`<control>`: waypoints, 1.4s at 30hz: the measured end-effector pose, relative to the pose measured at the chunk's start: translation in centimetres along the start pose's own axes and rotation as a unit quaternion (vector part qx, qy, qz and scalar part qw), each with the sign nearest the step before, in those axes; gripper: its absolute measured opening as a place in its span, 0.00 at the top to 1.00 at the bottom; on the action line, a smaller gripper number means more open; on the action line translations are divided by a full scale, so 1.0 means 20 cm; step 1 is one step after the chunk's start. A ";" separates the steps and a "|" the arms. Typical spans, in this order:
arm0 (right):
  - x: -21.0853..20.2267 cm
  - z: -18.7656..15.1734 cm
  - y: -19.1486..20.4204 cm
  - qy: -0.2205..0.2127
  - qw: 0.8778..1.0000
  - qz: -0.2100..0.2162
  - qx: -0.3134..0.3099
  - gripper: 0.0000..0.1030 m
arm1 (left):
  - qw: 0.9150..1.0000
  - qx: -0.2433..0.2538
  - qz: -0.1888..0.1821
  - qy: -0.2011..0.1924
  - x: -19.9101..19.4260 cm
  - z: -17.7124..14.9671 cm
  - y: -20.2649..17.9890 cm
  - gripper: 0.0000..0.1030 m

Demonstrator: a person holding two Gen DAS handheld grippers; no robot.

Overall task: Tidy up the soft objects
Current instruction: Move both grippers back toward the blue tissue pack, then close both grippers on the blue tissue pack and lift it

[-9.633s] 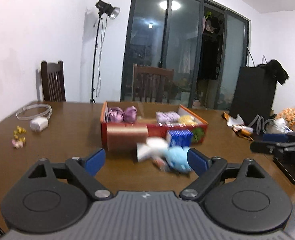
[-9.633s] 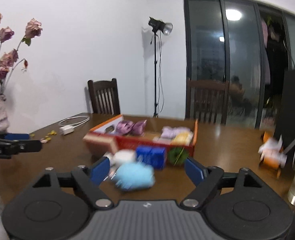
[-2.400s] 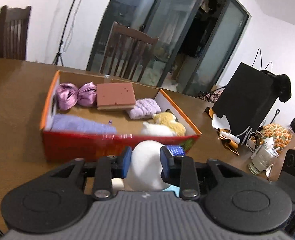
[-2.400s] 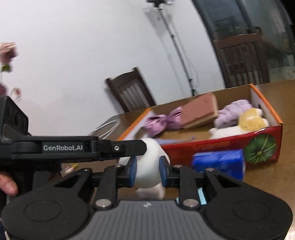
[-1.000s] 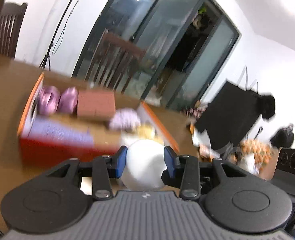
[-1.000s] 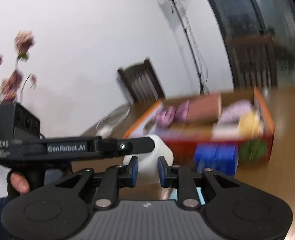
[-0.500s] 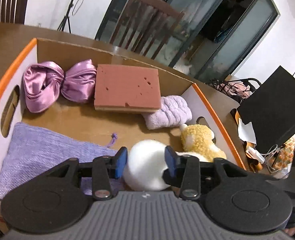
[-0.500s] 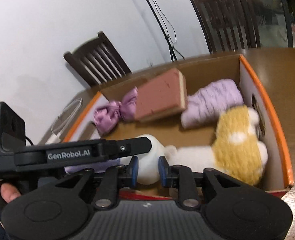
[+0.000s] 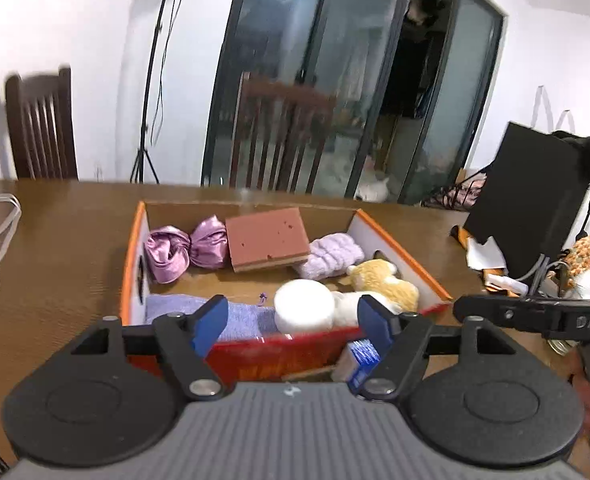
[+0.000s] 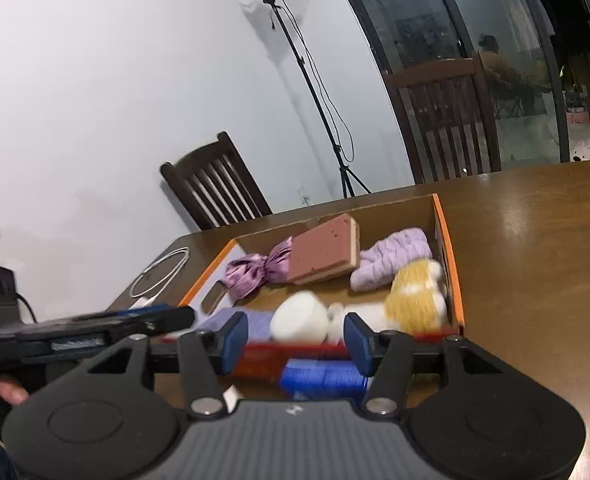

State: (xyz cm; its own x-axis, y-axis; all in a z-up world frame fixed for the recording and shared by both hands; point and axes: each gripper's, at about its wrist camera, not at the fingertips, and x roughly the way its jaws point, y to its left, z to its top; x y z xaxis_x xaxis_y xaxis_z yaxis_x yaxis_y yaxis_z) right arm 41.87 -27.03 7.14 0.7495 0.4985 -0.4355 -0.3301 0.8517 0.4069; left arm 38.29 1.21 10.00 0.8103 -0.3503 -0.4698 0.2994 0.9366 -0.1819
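Six soft things already lie in your cardboard box (image 9: 399, 249), the white foam roll (image 9: 303, 306) just inside its near wall. Your left gripper (image 9: 291, 325) and right gripper (image 10: 295, 338) have just been opening and grasp nothing. Only the blue pack (image 10: 322, 376) waits outside.

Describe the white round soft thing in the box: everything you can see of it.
The white round soft thing is a squat, smooth, foam-like puck with rounded edges, plain white and unmarked. It sits flat side up inside the orange-rimmed cardboard box, near the front wall, touching the white and yellow plush toy on one side, with the lavender cloth on the other. Neither gripper holds it.
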 end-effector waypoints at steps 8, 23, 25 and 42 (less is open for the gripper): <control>-0.28 -0.23 0.11 -0.014 0.997 -0.015 -0.074 0.48 | 0.998 -0.041 0.019 -0.038 -0.35 -0.20 -0.02 0.19; -0.41 -0.53 0.13 -0.004 0.994 -0.056 -0.094 0.46 | 1.000 -0.008 0.008 -0.009 -0.44 -0.51 -0.15 0.15; -0.41 -0.55 0.11 -0.009 0.994 -0.059 -0.086 0.46 | 1.000 -0.010 0.005 -0.005 -0.44 -0.54 -0.16 0.15; -0.09 -0.35 -0.05 -0.026 0.998 -0.051 -0.022 0.46 | 0.999 -0.027 -0.034 0.000 0.09 -0.31 -0.25 0.46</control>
State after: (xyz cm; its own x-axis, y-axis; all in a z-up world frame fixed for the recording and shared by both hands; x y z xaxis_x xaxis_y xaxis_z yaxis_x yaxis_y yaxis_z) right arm 36.71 -27.68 1.86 0.8088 0.4005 -0.4307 -0.2739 0.9045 0.3268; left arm 35.15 -4.15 4.79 0.7882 -0.4140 -0.4553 0.3271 0.9086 -0.2599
